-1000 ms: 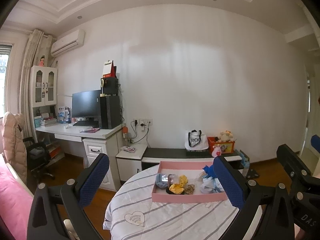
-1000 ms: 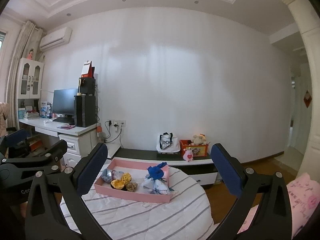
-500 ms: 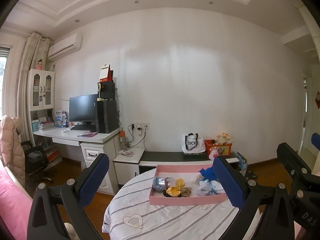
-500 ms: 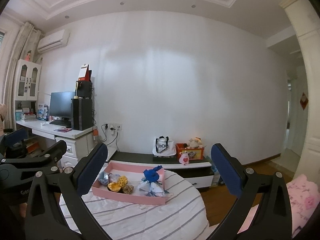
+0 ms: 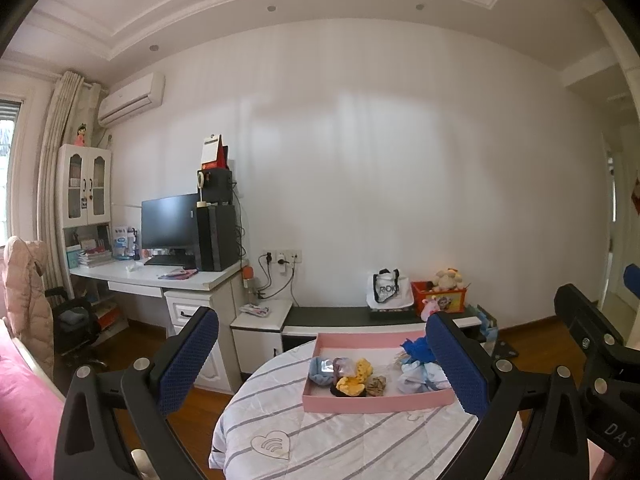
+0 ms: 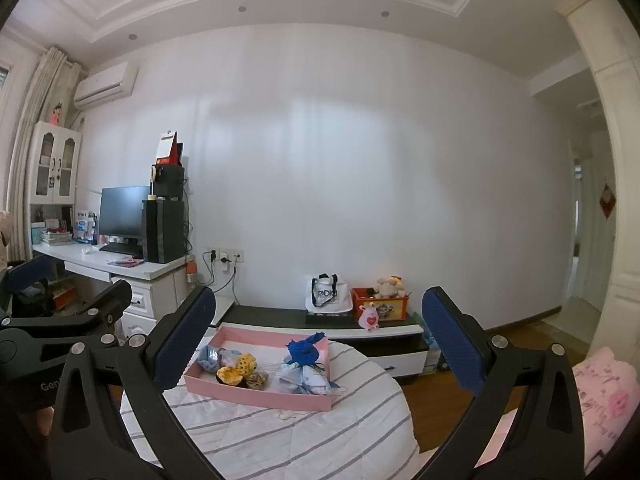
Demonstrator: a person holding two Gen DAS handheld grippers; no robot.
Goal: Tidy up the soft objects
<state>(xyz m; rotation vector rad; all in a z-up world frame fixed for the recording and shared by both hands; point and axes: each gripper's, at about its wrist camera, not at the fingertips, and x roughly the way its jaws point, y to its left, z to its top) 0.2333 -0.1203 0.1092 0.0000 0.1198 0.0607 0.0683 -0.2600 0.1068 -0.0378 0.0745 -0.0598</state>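
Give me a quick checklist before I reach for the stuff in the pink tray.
1. Left gripper open and empty: ok.
2. Right gripper open and empty: ok.
3. Pink tray flat on the striped table: ok.
4. Soft items in view: yellow piece, blue piece, pale bundle: ok.
5. Grippers near the tray: not ok, both well back.
6. Whether items are tangled: cannot tell.

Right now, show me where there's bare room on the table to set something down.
The striped cloth lies bare in front of the pink tray, toward the grippers, and right of it. Inside the tray, the back strip along its far wall is free; the front is crowded with soft items and blue cloth.
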